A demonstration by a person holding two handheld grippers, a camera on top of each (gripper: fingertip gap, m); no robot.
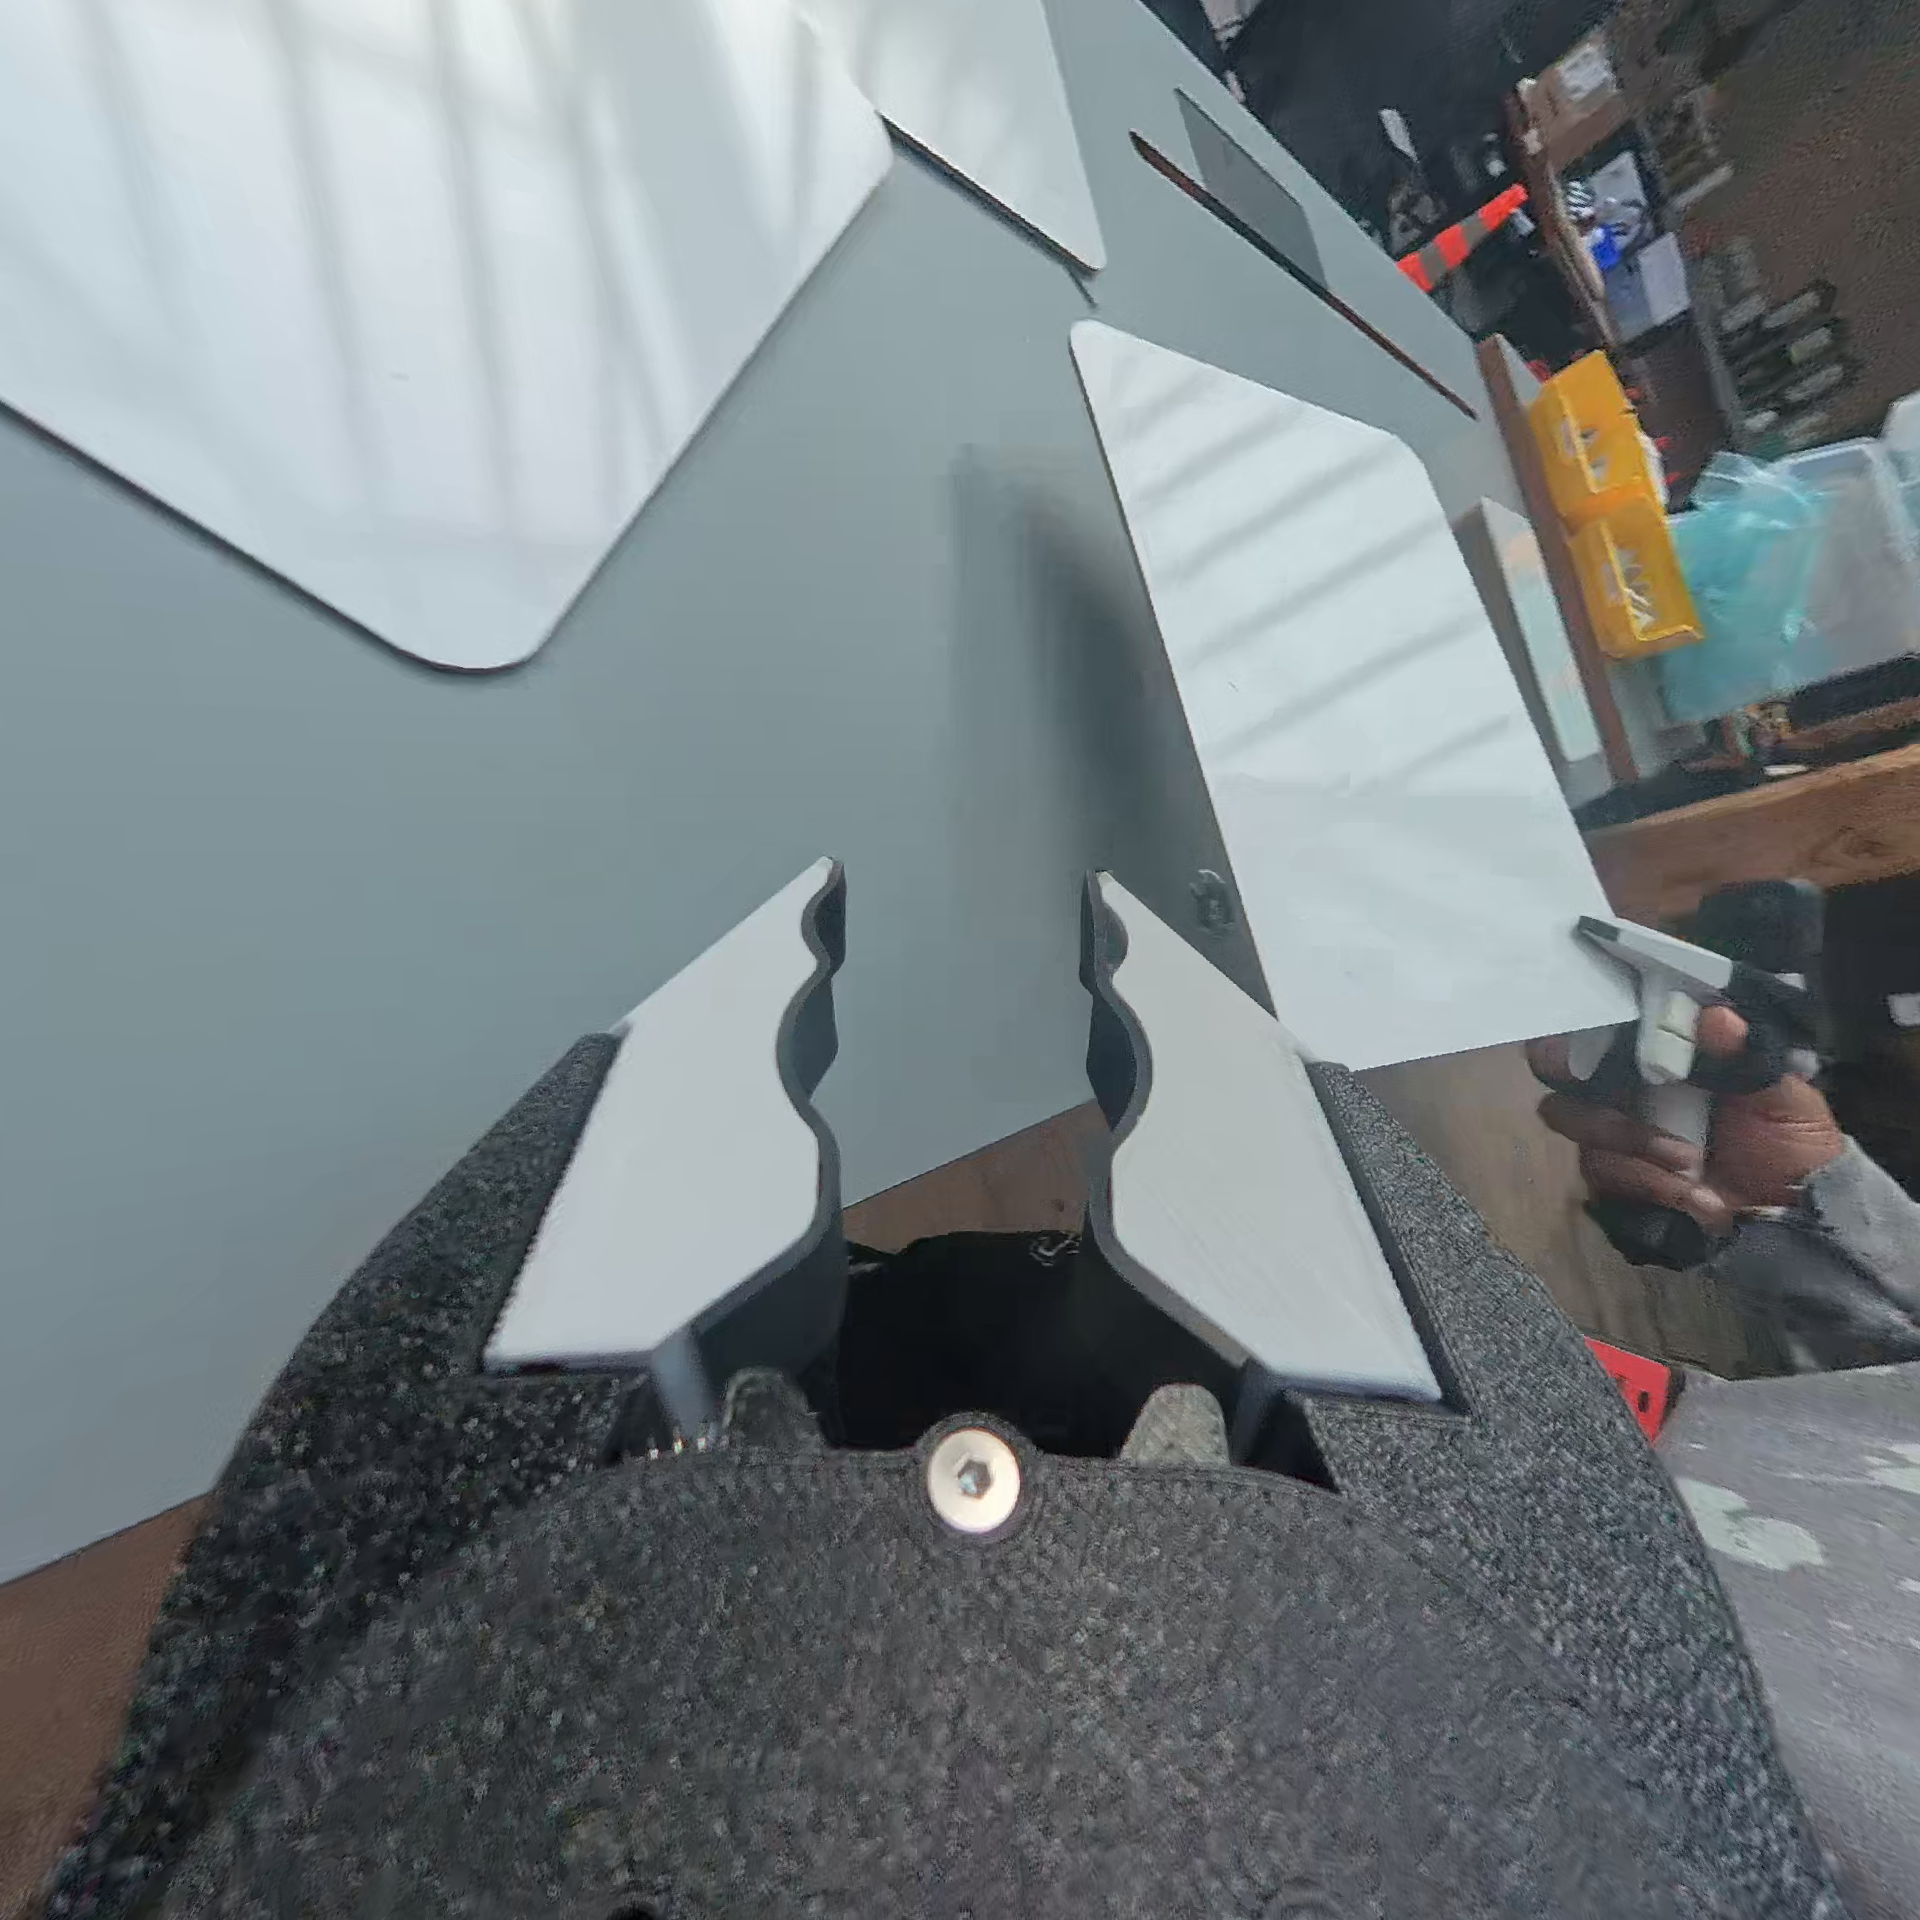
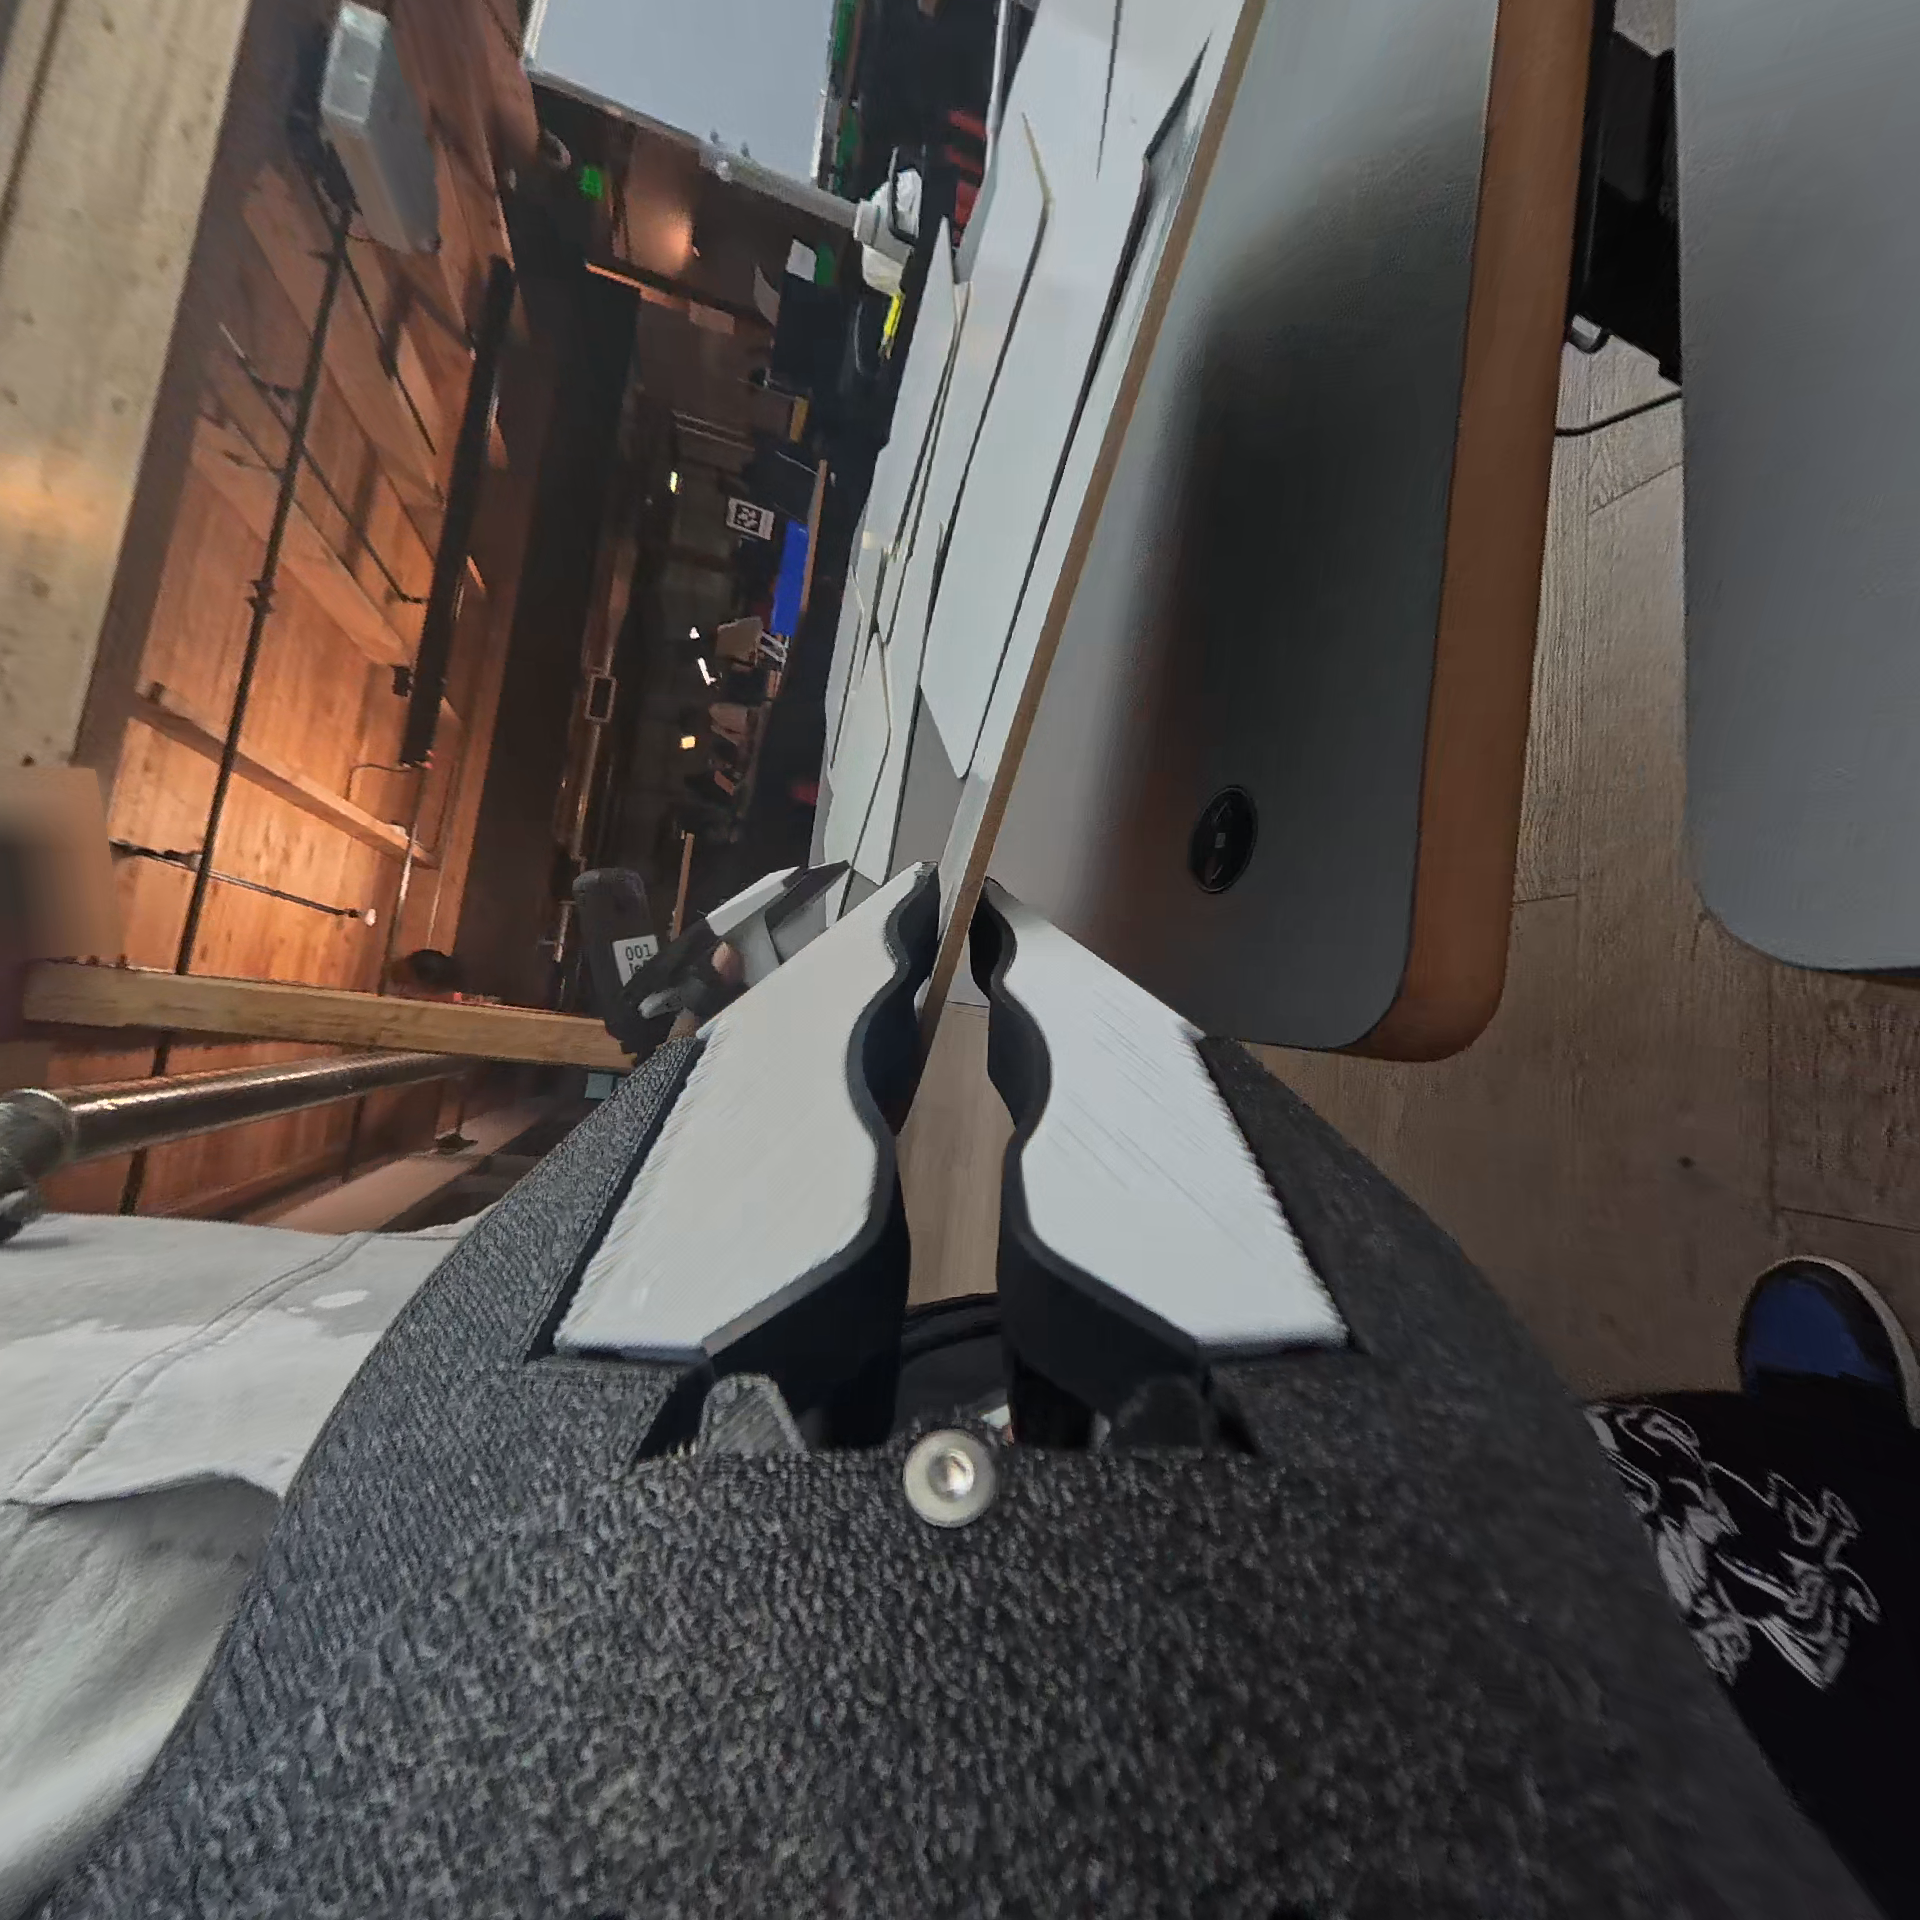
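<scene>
Left wrist view: the left hand-held gripper hangs parted and empty above a grey bench; a large white panel lies flat on it; to the right, the right hand-held gripper pinches the corner of a smaller white panel. Right wrist view: the right hand-held gripper clamps that thin panel edge-on between nearly closed fingers; the rounded bench lies beyond it.

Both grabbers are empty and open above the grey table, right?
Not both. The right gripper is shut on the thin white panel, pinching its edge, as the right wrist view shows. The left gripper is indeed open and empty above the grey table.
</scene>
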